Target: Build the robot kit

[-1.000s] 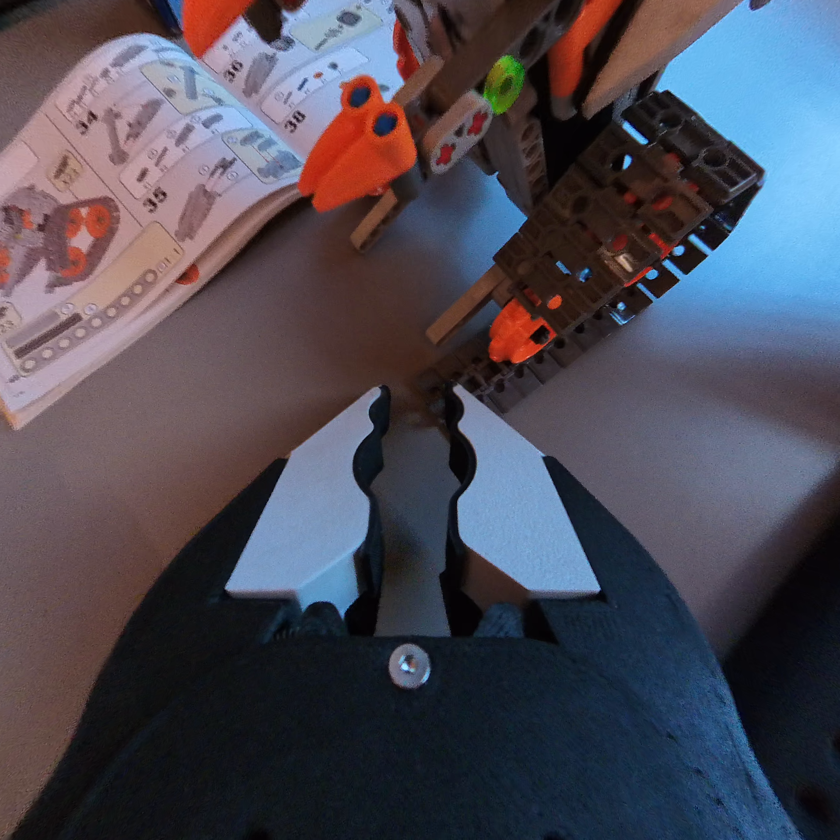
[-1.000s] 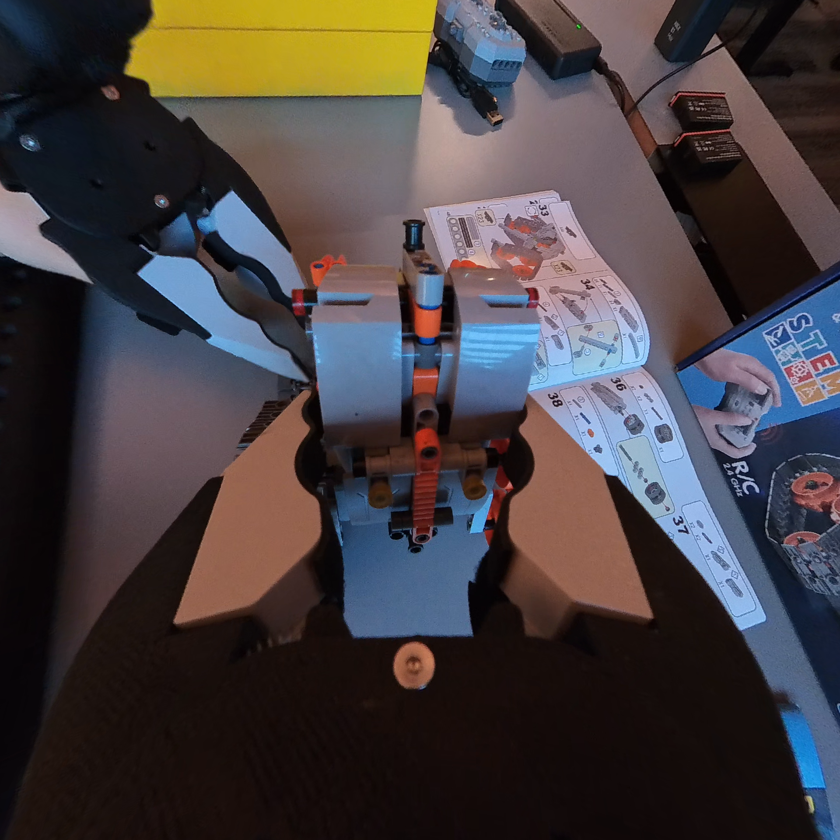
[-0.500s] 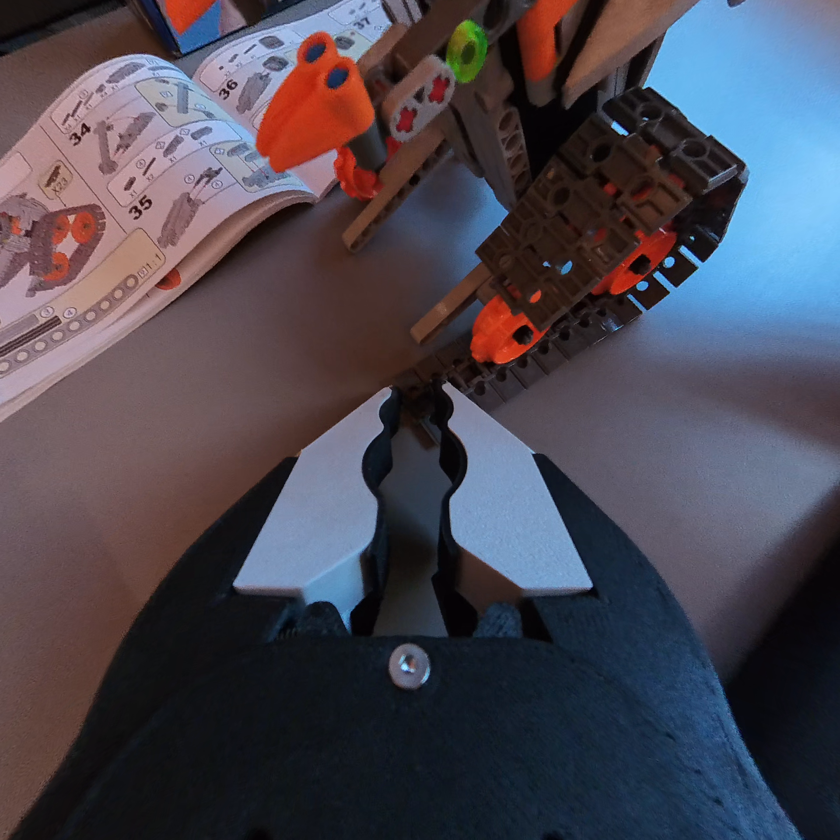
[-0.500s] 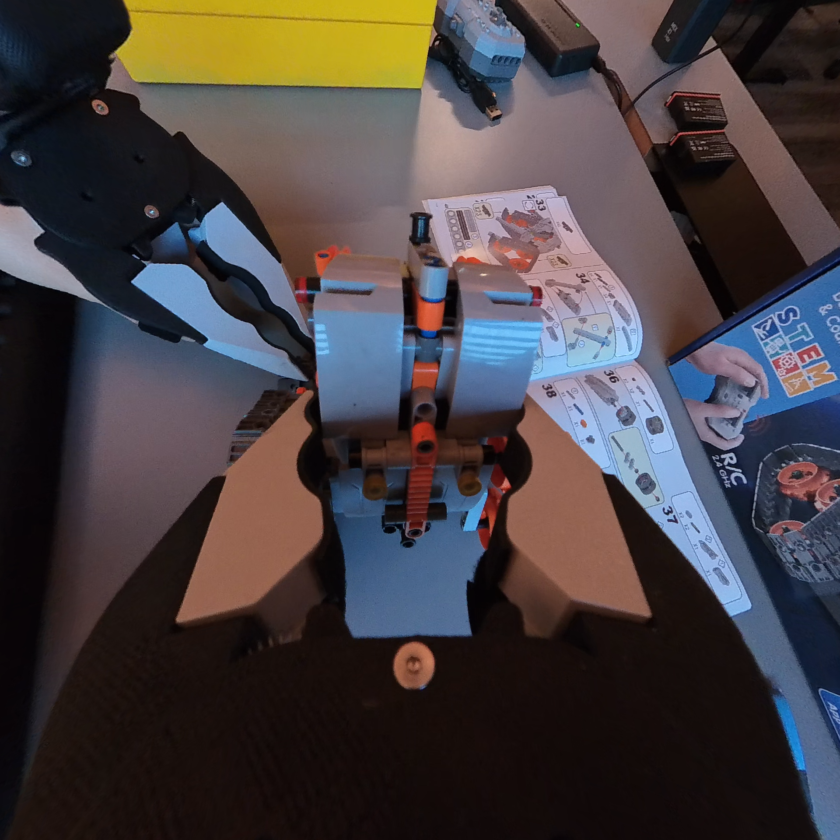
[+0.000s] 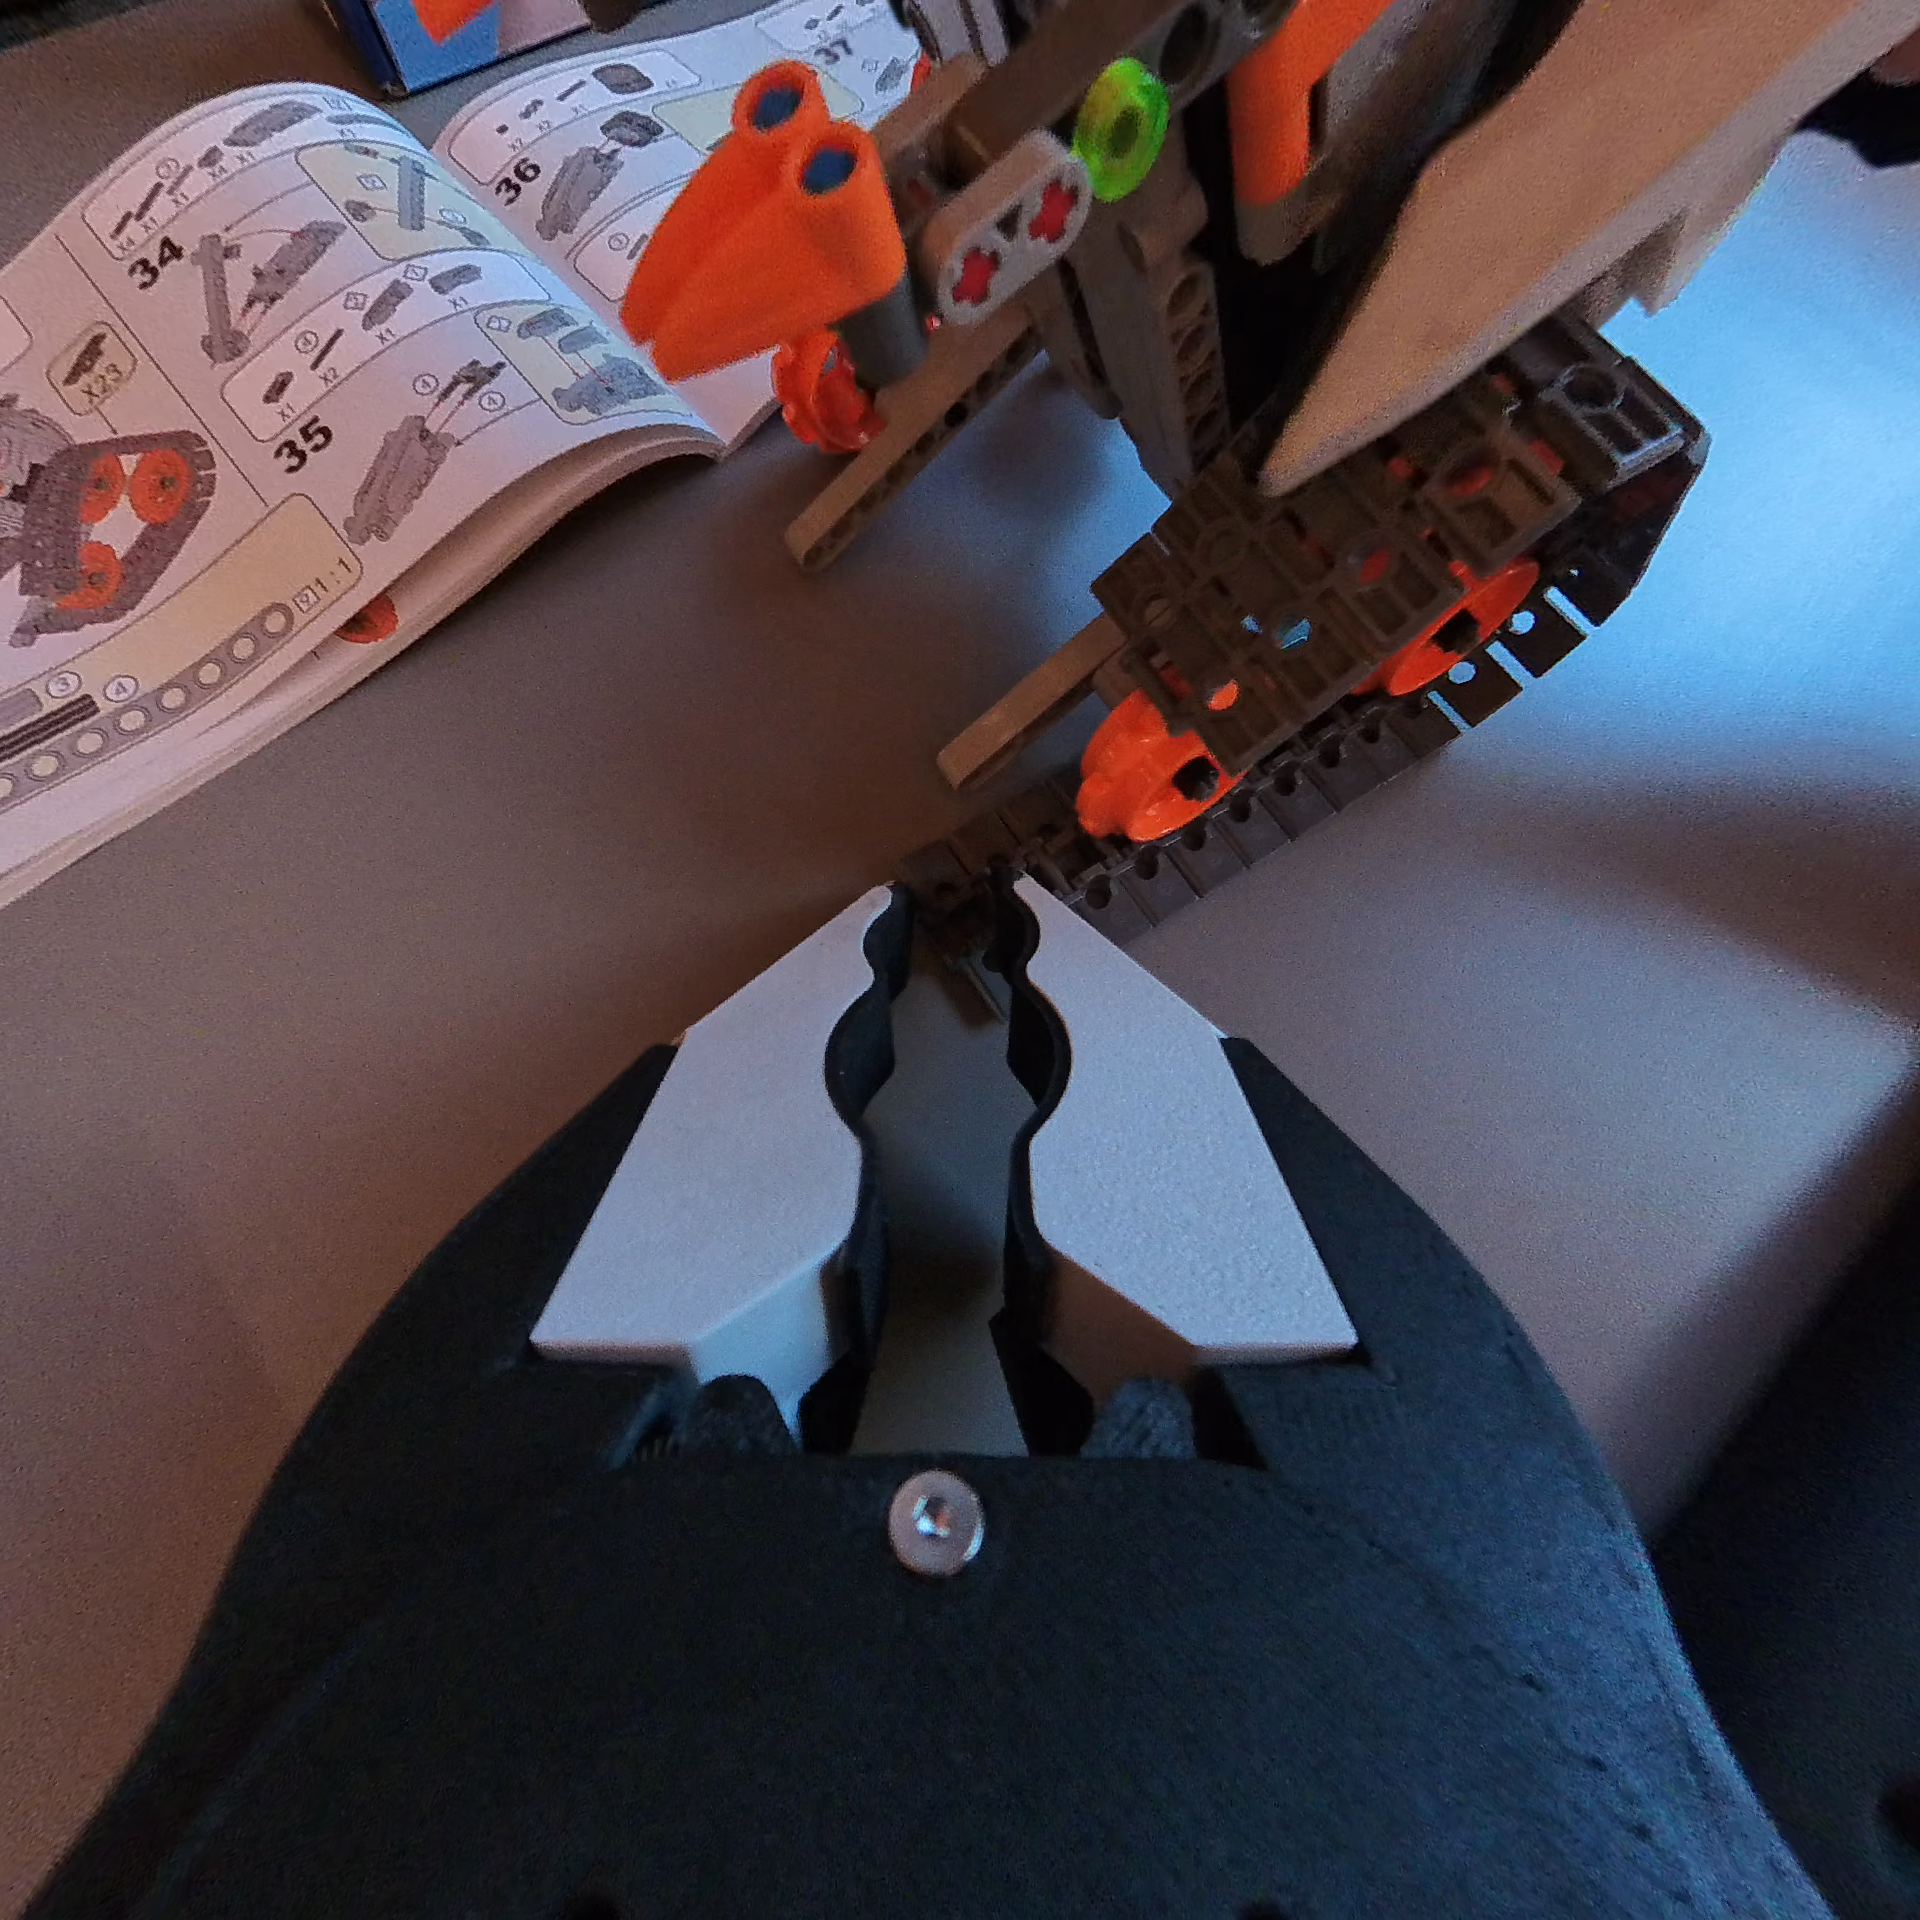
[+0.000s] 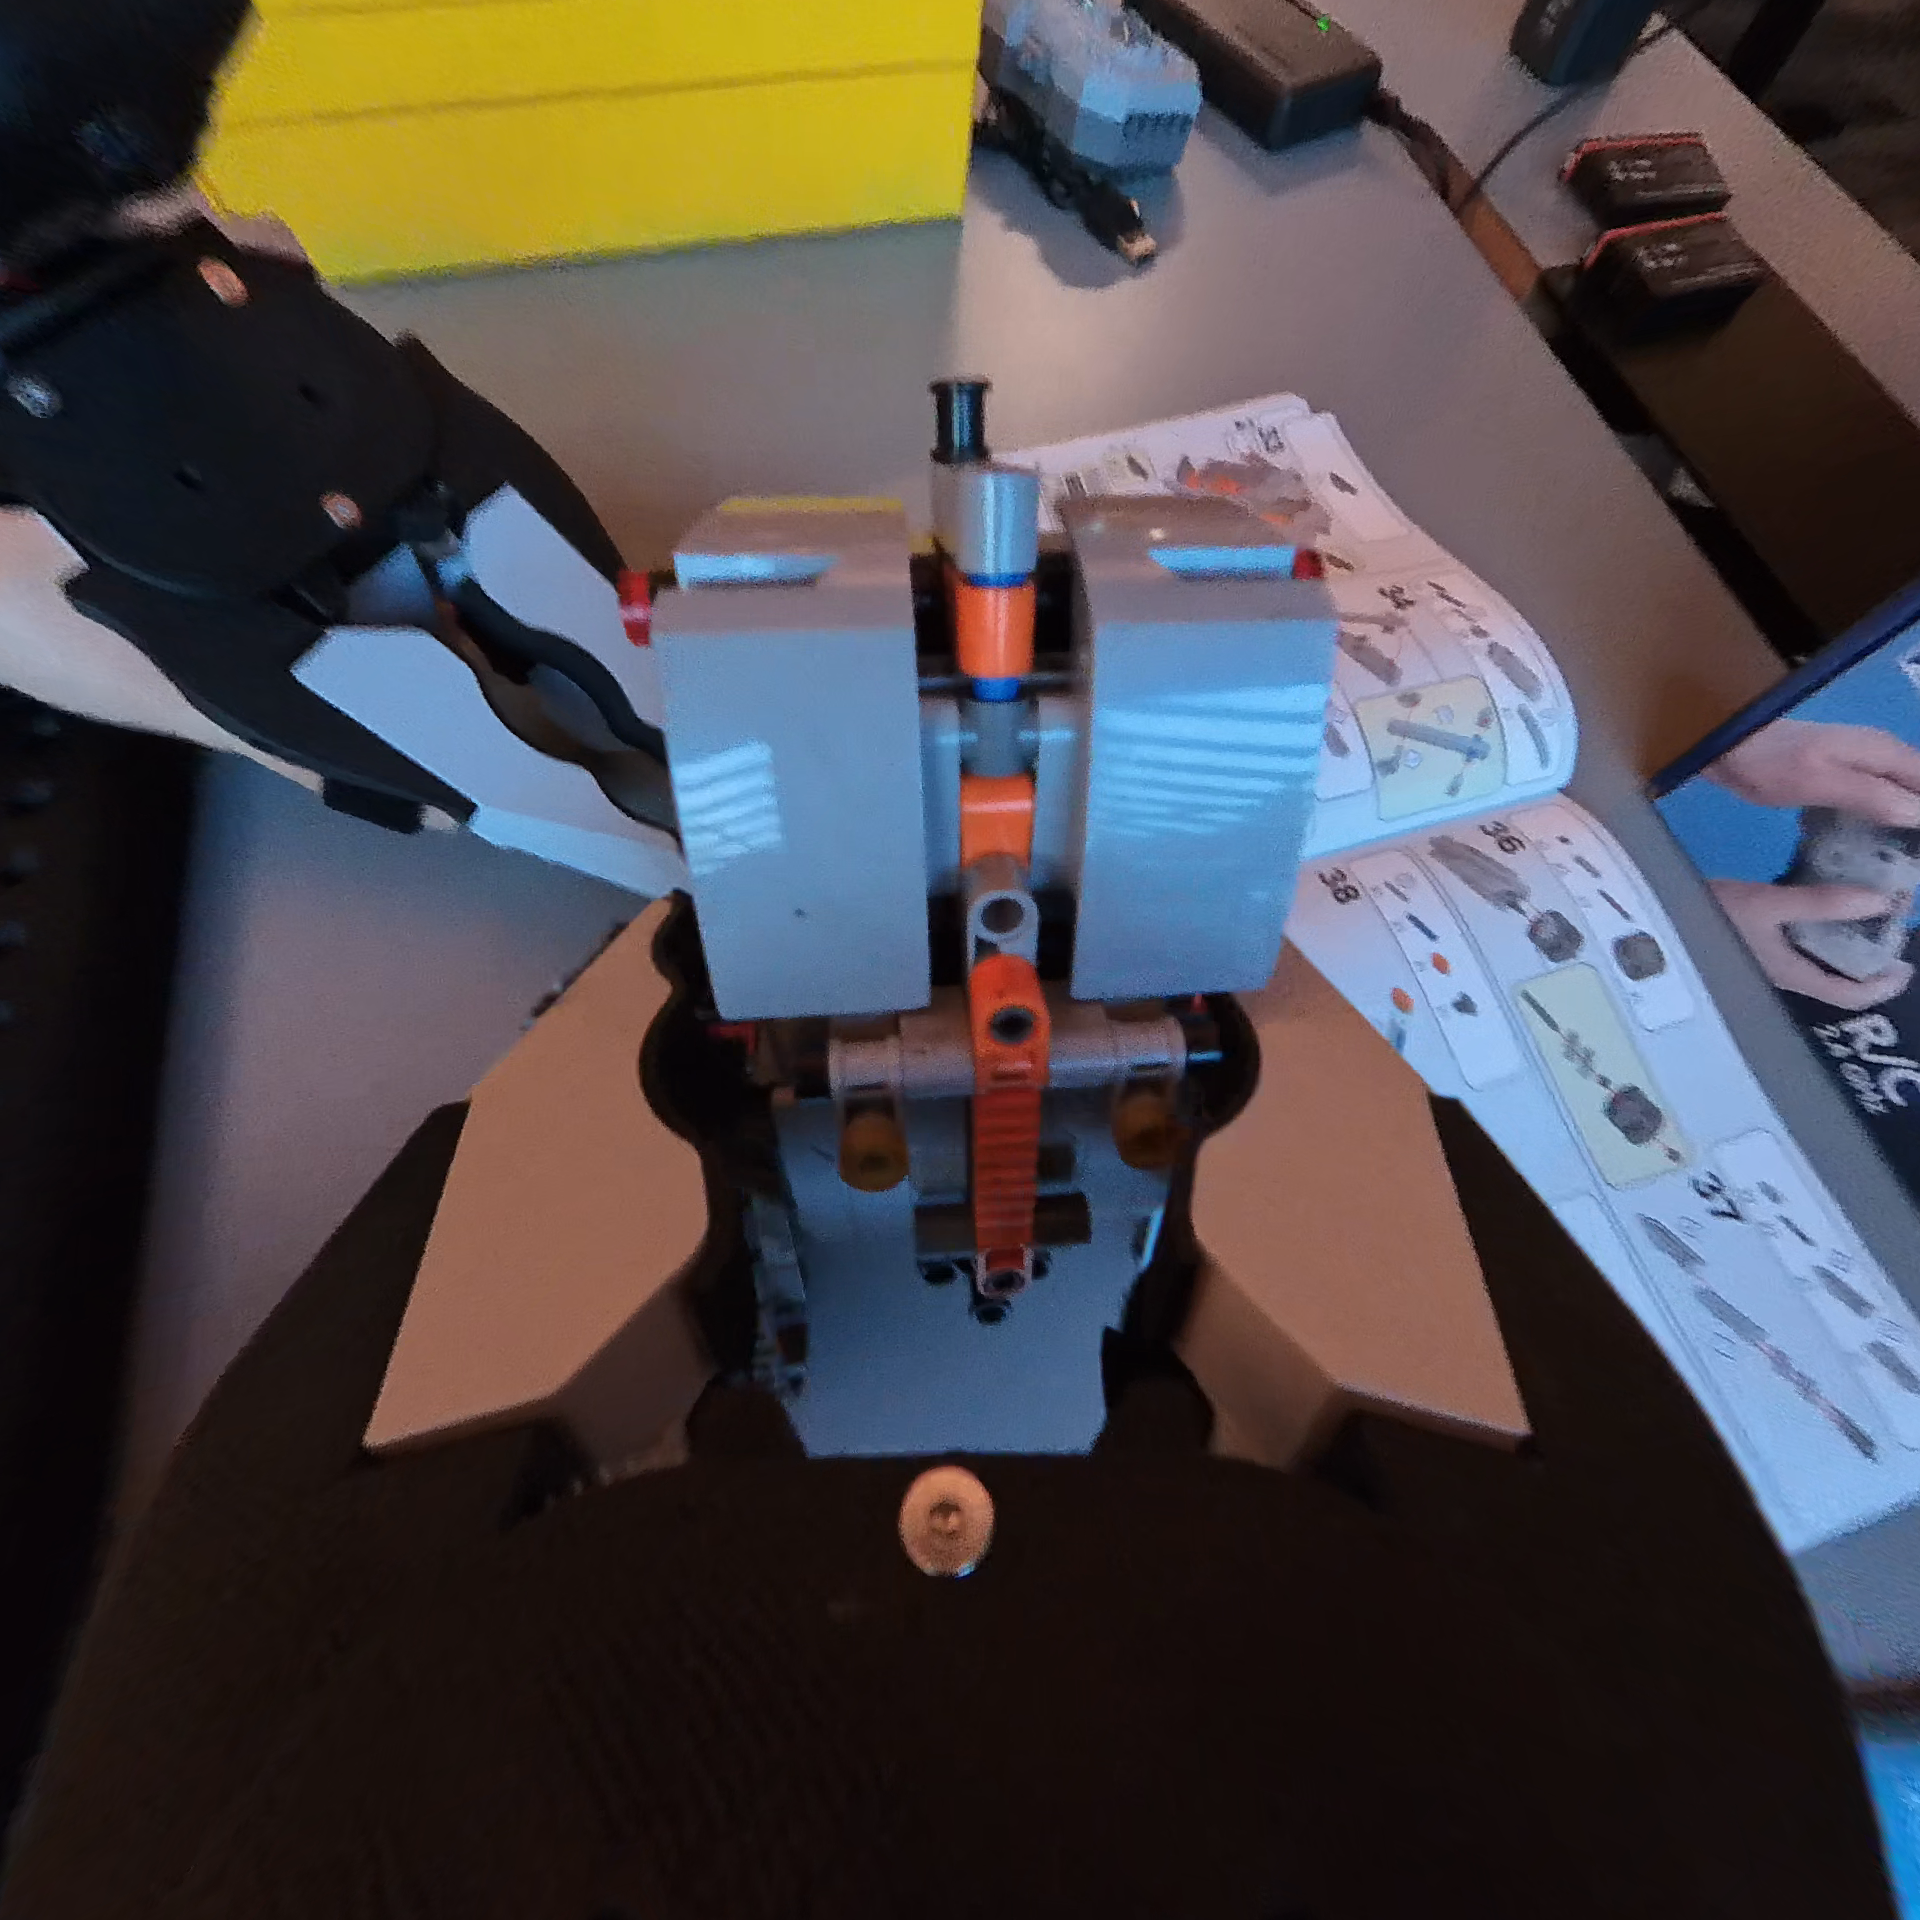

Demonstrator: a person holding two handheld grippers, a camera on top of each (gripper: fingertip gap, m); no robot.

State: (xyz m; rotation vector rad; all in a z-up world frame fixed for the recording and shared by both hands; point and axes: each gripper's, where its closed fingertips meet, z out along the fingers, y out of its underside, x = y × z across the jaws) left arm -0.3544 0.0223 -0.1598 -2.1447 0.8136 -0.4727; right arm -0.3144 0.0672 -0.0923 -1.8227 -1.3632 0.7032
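A grey, orange and black brick-built tracked vehicle (image 6: 800, 769) is held between my right gripper's (image 6: 956, 966) fingers, which are shut on its lower body. In the left wrist view the vehicle (image 5: 1351, 582) hangs tilted over the grey table, with a right finger (image 5: 1455, 312) across it. A dark grey track chain (image 5: 1195, 862) trails from its orange wheels down to the table. My left gripper (image 5: 954, 906) is shut on the loose end of this chain. It also shows at the left of the right wrist view (image 6: 623, 821), beside the vehicle.
An open instruction booklet (image 5: 260, 395) lies left of the vehicle, also in the right wrist view (image 6: 1455, 831). A blue box (image 6: 1818, 831) lies right. A yellow box (image 6: 592, 125), a grey brick unit (image 6: 1112, 83), a black adapter (image 6: 1268, 52) and small black packs (image 6: 1652, 229) sit behind. About 35 cm separates my left fingertips from the grey brick unit (image 6: 1112, 83).
My left gripper's fingers have narrowed onto the end of the track chain. The vehicle has shifted in my right gripper's hold and sits closer and higher in the right wrist view.
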